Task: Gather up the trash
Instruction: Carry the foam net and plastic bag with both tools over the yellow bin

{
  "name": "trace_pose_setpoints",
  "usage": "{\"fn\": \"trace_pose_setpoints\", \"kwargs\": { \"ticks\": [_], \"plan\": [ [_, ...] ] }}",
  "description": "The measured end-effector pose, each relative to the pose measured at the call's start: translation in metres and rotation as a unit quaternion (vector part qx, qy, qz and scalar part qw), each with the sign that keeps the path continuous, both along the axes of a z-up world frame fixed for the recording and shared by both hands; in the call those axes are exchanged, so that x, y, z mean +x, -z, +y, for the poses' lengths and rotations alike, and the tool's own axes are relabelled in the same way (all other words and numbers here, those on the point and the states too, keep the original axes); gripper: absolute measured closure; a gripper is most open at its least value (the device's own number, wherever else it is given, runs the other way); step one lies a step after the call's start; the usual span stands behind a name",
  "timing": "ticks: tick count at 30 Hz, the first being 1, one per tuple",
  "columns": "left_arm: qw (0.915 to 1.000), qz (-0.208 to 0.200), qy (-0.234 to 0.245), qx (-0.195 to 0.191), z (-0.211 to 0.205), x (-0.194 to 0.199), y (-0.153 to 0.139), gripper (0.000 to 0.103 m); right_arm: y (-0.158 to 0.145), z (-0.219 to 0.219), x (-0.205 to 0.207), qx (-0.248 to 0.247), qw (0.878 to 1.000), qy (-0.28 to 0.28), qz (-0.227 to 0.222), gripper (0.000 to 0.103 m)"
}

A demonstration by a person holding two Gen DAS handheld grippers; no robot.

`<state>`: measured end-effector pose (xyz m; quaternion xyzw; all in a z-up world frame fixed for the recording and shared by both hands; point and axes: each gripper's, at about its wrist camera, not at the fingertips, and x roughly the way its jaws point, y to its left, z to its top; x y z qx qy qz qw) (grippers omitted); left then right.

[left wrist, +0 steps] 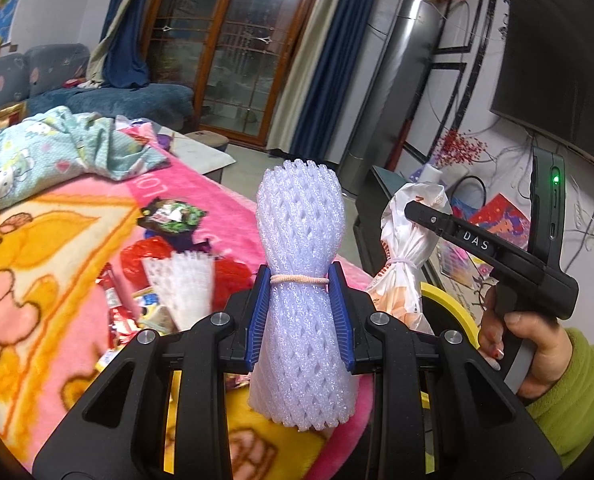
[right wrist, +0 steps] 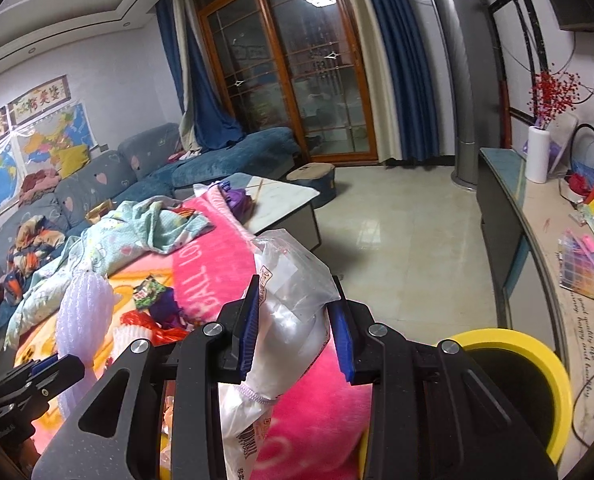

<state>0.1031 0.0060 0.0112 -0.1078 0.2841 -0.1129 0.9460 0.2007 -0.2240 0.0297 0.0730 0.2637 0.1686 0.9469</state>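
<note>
Clamped upright, foam net [left wrist: 299, 280] fills left hand-held gripper [left wrist: 300, 316]

You were working in a home living room: a blue sofa [right wrist: 145, 168] ran along the wall under hung maps [right wrist: 37, 148], blue curtains [right wrist: 397, 60] framed wood-and-glass doors [right wrist: 293, 76], and a wall-mounted television [left wrist: 557, 68] hung above a low cabinet [right wrist: 509, 216].
</note>
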Motion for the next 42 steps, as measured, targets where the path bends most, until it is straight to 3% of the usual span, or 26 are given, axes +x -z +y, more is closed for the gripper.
{"fn": "trace_pose_setpoints", "kwargs": {
  "ticks": [26,42],
  "plan": [
    [0.9925,-0.002,0.116,0.037,-0.101,0.01,0.011,0.08,0.019,-0.124,-0.01,-0.023,0.991,0.128,0.008,0.072],
    [0.9801,0.043,0.184,0.062,-0.181,0.045,0.059,0.08,0.058,-0.178,-0.014,-0.067,0.982,0.171,0.054,0.072]
  ]
}}
